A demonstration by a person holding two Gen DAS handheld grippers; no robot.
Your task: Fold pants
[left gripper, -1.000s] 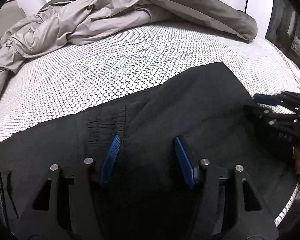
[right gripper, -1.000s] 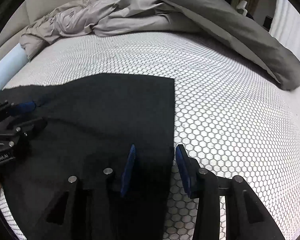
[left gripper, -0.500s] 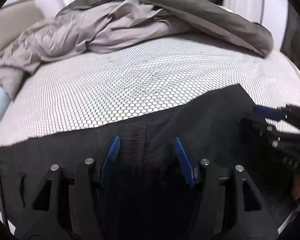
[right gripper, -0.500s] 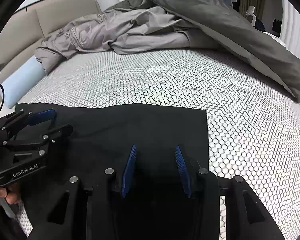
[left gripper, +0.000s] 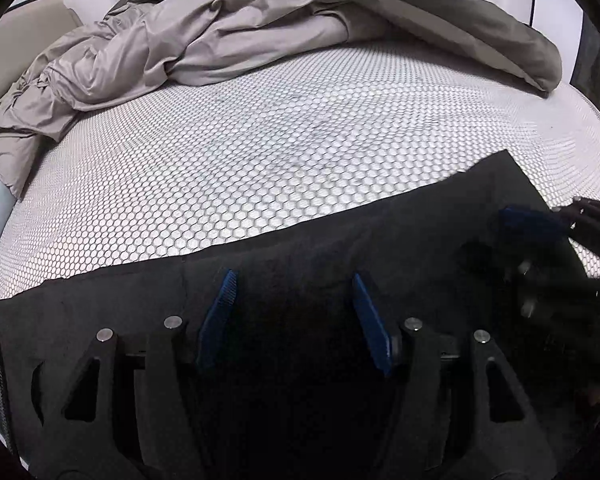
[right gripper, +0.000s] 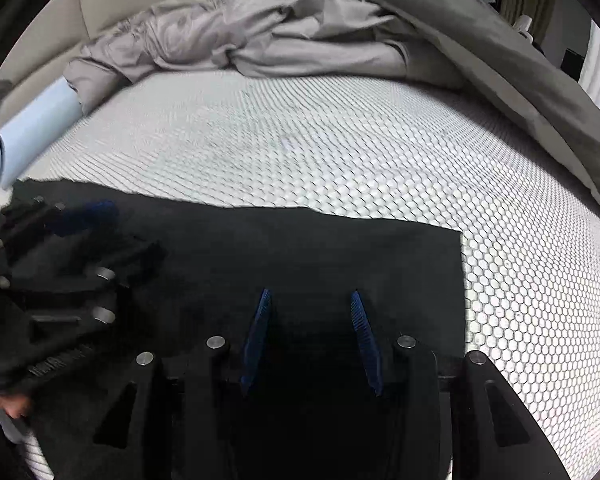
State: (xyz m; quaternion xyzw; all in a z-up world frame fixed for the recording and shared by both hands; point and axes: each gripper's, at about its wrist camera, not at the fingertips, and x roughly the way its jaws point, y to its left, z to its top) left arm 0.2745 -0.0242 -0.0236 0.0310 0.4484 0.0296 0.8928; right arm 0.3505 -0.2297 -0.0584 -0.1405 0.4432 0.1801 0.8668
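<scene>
Black pants lie flat across the near part of the bed's hexagon-patterned cover, their far edge straight. My left gripper hovers low over the cloth, blue pads apart and jaws opening; the fabric lies under them, not pinched. It shows blurred at the left of the right wrist view as the left gripper. My right gripper stands open over the pants, left of their right-hand edge, pads not pressing. In the left wrist view the right gripper sits at the far right.
A crumpled light grey duvet and a darker grey one are heaped along the far side of the bed. A pale blue pillow and a beige headboard are at the left. A hand shows at the lower left.
Both grippers have slid leftward over the pants; the right one went from straddling the cloth's right edge to well inside it. The left jaws stand slightly wider.
</scene>
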